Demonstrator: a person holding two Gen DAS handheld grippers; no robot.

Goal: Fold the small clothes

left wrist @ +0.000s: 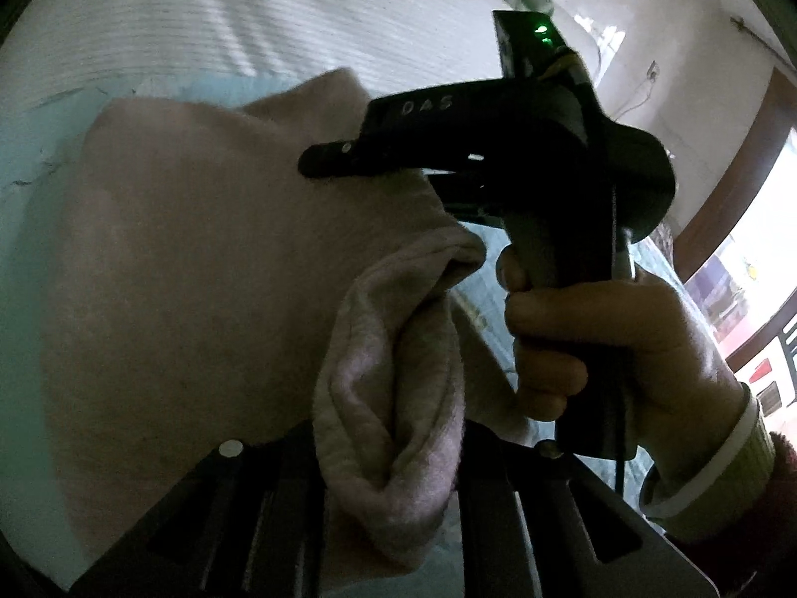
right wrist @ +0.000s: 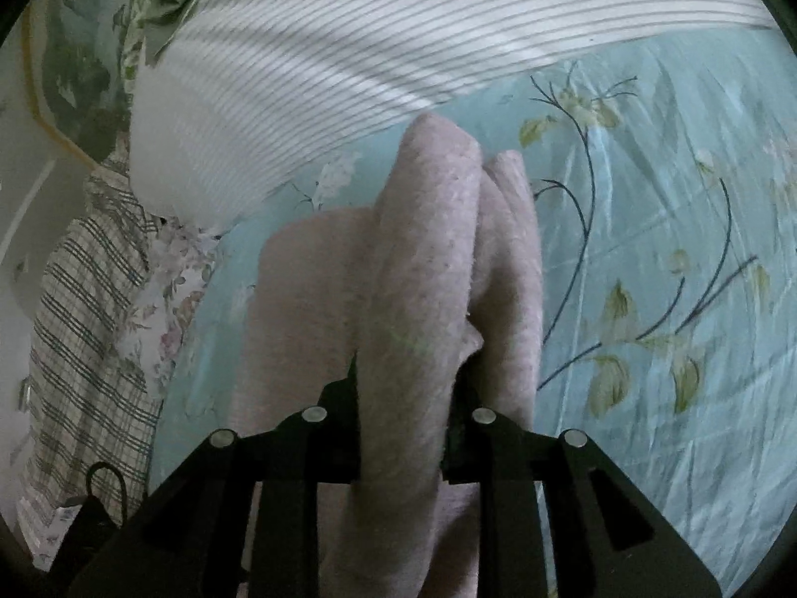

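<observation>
A small pale pink fleece garment (left wrist: 199, 274) hangs over the light blue floral bedsheet (right wrist: 647, 249). My left gripper (left wrist: 393, 448) is shut on a bunched fold of it, which fills the gap between the jaws. My right gripper (right wrist: 403, 398) is shut on another thick fold of the same garment (right wrist: 423, 274), which rises ahead of the fingers. In the left wrist view the right gripper (left wrist: 319, 159) shows as a black tool held by a hand (left wrist: 622, 349), its tip against the garment's upper edge.
A white pillow with thin grey stripes (right wrist: 348, 50) lies beyond the garment, also in the left wrist view (left wrist: 249, 15). A plaid cloth (right wrist: 84, 299) and a floral cloth (right wrist: 174, 289) lie at the bed's left edge. A window (left wrist: 747, 299) is at right.
</observation>
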